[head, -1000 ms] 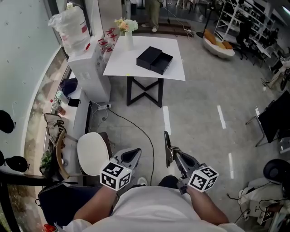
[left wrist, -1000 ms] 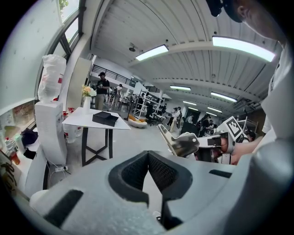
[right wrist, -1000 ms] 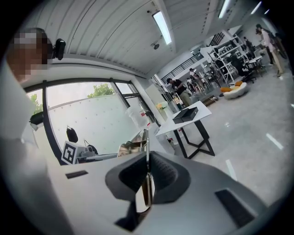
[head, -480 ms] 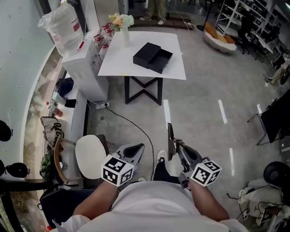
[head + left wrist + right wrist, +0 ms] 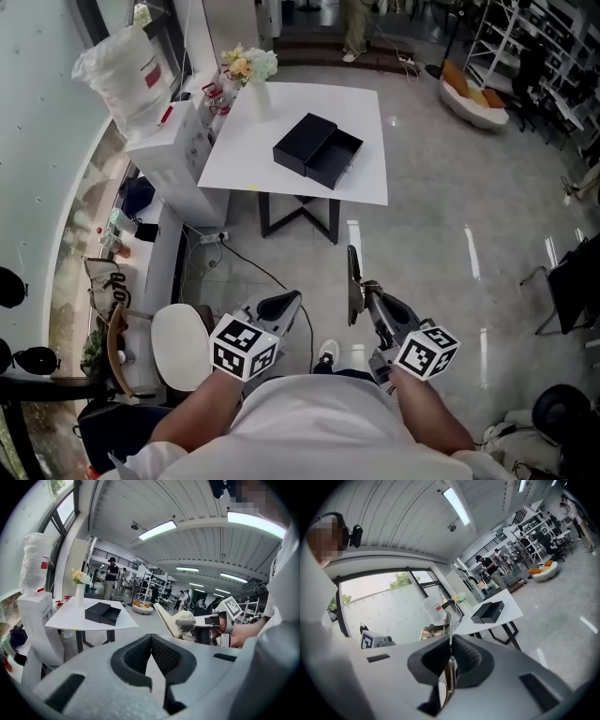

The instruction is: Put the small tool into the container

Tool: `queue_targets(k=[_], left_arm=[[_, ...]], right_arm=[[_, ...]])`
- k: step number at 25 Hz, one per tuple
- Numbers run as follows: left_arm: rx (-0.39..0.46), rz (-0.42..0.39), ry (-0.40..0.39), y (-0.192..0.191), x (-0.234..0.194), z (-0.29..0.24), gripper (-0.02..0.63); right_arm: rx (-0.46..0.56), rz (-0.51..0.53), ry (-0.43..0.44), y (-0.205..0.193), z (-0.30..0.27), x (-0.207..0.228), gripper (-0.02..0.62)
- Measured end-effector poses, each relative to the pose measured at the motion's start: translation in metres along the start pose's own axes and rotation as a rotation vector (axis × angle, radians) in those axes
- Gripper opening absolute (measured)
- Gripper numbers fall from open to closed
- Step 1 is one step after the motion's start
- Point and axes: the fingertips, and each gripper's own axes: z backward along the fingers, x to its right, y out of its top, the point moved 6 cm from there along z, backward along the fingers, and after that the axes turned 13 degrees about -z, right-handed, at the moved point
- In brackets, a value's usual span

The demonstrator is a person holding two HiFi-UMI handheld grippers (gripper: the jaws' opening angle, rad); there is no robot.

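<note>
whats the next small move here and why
Probably step forward toward the white table, holding the right gripper level. Its jaws are clamped on the thin metal tool, but the open black box on that table looks far ahead, likely beyond reach from here, so closing the gap comes before any placing.

The small tool is a thin, flat strip of grey metal, seen edge-on in the right gripper view. It is clamped between the closed jaws of the right gripper, and its free end sticks out past the jaw tips. In the head view it shows as a dark narrow blade held above the floor, well apart from the container. That is a black box in two parts – a closed block with an open tray drawn out beside it – lying askew near the middle of a white table.
</note>
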Motion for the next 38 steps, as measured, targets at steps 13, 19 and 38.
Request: queue_targets(k=[13,19,38], left_arm=[[-0.068,0.023,0.036,0.019,-0.012,-0.097,0.008],[-0.069,0.018,0.047,0.031,-0.023,-0.114,0.008],[-0.043,0.019,-0.001,0.048,-0.131,-0.163,0.008]], right_arm=[[-0.073,-0.033,0.048,0.066,-0.046,0.075,0.011],[-0.081,-0.055,0.052,0.075,-0.057,0.089,0.011],[-0.065,-0.057,-0.007,0.118,-0.15,0.103,0.011]])
